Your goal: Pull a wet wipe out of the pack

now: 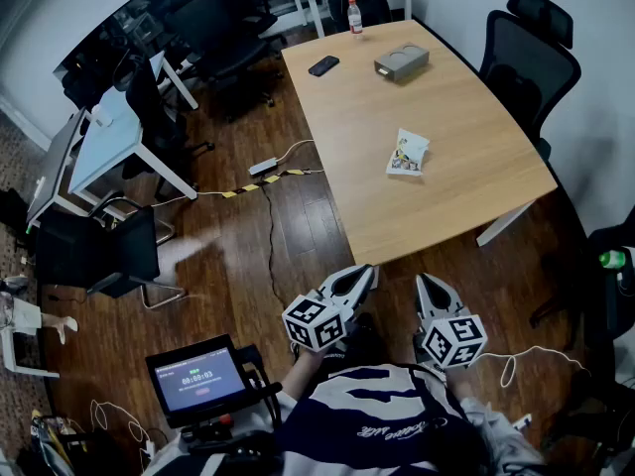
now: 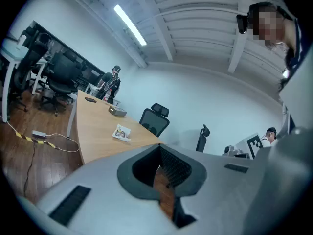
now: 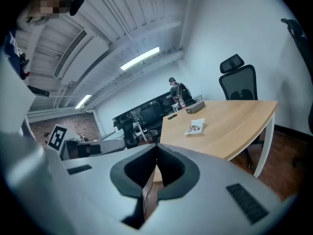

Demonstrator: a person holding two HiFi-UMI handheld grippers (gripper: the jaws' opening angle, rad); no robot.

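the wet wipe pack (image 1: 408, 154) lies on the wooden table (image 1: 446, 206), towards its near right part, alone and well apart from both my grippers. going from the left: a pale blue desk (image 1: 109, 142) stands far left with dark chairs round it, and low down near me a small screen (image 1: 199, 377) glows on its stand. on the floor between that desk and the table lies a white power strip (image 1: 263, 167) with a yellow-and-black striped strip (image 1: 260, 184) just beside it. my left gripper (image 1: 370, 269) is held close to my body, short of the table's near edge, over the wooden floor; its jaws meet at the tips with nothing between them, only floor showing through the gap behind the tips. my right gripper (image 1: 421, 279) sits just beside it, also short of the table, jaws closed together and empty. on the far part of the table a dark phone (image 1: 323, 64) lies to the left, a bottle (image 1: 355, 16) stands at the far edge, and a grey box (image 1: 402, 62), perhaps a case, too small to tell, lies right of the phone. a black office chair (image 1: 531, 48) stands at the table's right side.
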